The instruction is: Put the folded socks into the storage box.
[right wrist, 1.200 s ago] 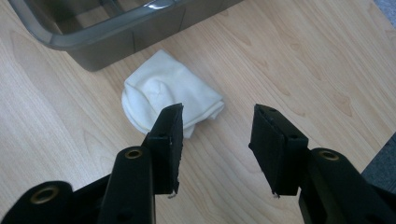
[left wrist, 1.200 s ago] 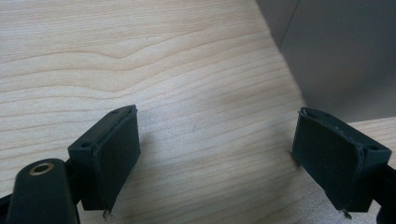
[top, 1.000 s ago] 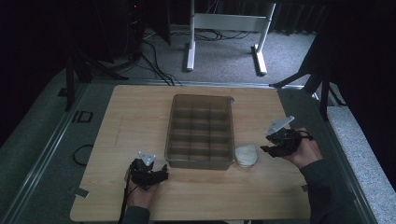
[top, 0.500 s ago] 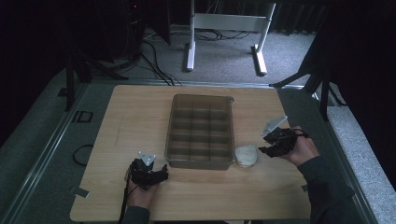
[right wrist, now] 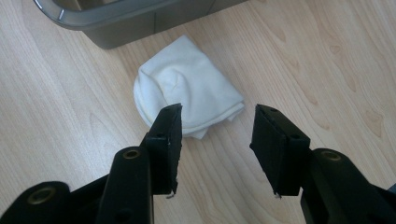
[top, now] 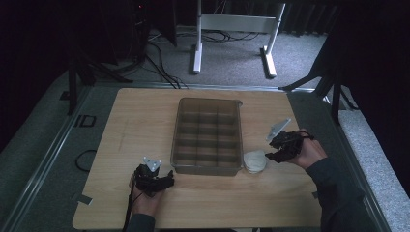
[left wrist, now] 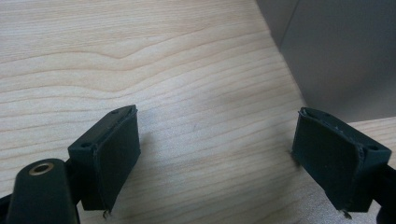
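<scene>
A folded white cloth (right wrist: 187,95) is seen lying in a soft bundle on the wooden worktop (top: 140,125), just beside the near right corner of a grey divided tray (top: 209,135); in the high view the cloth (top: 254,161) appears close against the tray's right wall, though whether the two touch cannot be told. In the right gripper view the tray's rounded rim (right wrist: 116,18) is seen just above the cloth, and a fold of the fabric points towards the tool. The right tool (right wrist: 217,133) is held low over the worktop on the cloth's right side, its jaws parted with bare wood between them; the pad (right wrist: 170,140) seen at the left in that view overlaps the cloth's edge, but a grip is not shown and nothing is clamped. In the high view the right tool (top: 276,153) is carried by a hand (top: 304,152) coming in from the right edge of the worktop. The left tool (left wrist: 217,163) is held near the front edge of the worktop, well apart from the cloth, with its jaws spread wide over bare wood grain and the tray's grey wall (left wrist: 336,51) rising beside it. In the high view the left tool (top: 154,180) is placed just left of the tray's near left corner.
</scene>
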A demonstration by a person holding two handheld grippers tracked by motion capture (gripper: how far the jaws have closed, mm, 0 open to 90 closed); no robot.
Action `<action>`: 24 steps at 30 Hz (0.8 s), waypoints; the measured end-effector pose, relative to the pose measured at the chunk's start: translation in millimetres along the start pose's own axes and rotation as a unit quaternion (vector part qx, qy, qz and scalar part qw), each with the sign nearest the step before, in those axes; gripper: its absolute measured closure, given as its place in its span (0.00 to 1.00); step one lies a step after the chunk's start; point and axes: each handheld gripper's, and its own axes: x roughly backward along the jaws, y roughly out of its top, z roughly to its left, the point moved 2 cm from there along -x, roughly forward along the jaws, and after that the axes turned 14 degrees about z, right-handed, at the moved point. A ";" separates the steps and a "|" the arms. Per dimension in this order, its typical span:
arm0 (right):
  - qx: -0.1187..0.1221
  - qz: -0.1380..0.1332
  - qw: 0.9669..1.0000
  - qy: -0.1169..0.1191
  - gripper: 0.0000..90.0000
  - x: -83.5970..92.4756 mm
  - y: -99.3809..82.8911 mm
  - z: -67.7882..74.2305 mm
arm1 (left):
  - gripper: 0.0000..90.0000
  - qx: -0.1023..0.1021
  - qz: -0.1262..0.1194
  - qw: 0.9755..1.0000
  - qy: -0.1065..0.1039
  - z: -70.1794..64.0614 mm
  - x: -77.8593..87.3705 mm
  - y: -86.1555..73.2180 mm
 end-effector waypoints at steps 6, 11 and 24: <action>0.008 0.011 1.000 0.005 0.58 -3.8 3.2 -0.9 | 0.17 0.000 0.000 1.000 0.000 0.0 0.0 0.0; 0.015 0.021 1.000 0.011 0.59 -8.6 5.7 -1.0 | 0.17 0.000 0.000 1.000 0.000 0.0 0.1 0.0; 0.030 0.042 0.998 0.023 0.60 -22.6 15.2 -2.3 | 0.17 0.000 0.000 1.000 0.000 -0.1 0.0 0.0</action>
